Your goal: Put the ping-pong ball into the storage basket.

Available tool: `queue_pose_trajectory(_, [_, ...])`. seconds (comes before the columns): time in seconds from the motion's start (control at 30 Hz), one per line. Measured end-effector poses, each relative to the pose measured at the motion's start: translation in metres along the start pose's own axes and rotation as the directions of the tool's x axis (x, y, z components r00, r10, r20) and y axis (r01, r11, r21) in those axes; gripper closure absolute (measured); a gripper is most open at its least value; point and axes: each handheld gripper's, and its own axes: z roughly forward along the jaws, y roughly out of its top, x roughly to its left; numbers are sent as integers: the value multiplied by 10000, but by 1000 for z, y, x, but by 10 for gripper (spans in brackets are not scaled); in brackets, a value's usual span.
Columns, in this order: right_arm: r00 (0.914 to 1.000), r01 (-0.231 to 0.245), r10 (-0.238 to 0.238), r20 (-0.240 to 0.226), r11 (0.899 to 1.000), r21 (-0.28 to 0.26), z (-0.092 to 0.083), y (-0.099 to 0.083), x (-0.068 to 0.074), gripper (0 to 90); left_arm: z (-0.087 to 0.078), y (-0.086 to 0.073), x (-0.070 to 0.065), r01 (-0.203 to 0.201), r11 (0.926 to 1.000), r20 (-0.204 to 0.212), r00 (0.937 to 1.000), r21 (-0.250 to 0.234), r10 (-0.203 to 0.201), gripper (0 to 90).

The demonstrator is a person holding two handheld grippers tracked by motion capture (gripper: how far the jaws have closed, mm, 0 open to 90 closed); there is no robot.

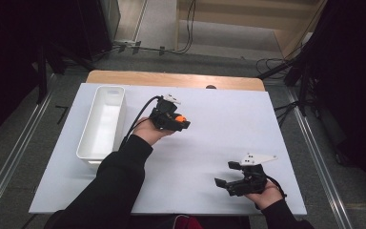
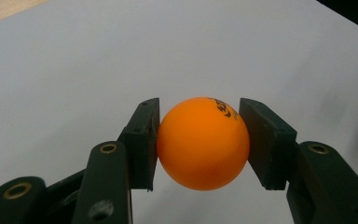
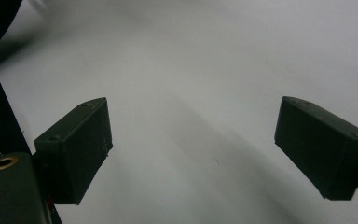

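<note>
An orange ping-pong ball point(image 2: 203, 142) with black print sits squeezed between the two black pads of my left gripper point(image 2: 199, 140). In the high view the left gripper point(image 1: 180, 120) is held over the middle of the white table point(image 1: 228, 124), with the ball point(image 1: 180, 118) showing as an orange spot at its tip. My right gripper point(image 1: 225, 174) rests near the table's front right edge, jaws wide apart and pointing left. In the right gripper view the right gripper point(image 3: 193, 149) has only bare white tabletop between its pads.
A long white bin point(image 1: 102, 123) lies lengthwise along the table's left side, just left of my left forearm. A wooden strip point(image 1: 171, 78) runs along the far edge. Cables and dark stands sit on the floor beyond.
</note>
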Motion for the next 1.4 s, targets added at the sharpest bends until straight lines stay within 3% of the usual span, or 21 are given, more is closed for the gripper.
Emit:
queue_pose_trajectory(0.9, [10000, -35, 35, 59, 10000, -34, -1, 0, -1, 98, -36, 7, 3, 111, 9999, 39, 9999, -57, -111, 500])
queue_pose_trajectory(1.4, [9999, -40, 41, 116, 10000, -72, -2, 0, -1, 97, -57, 10, 11, 88, 9999, -206, 9997, -106, -90, 501])
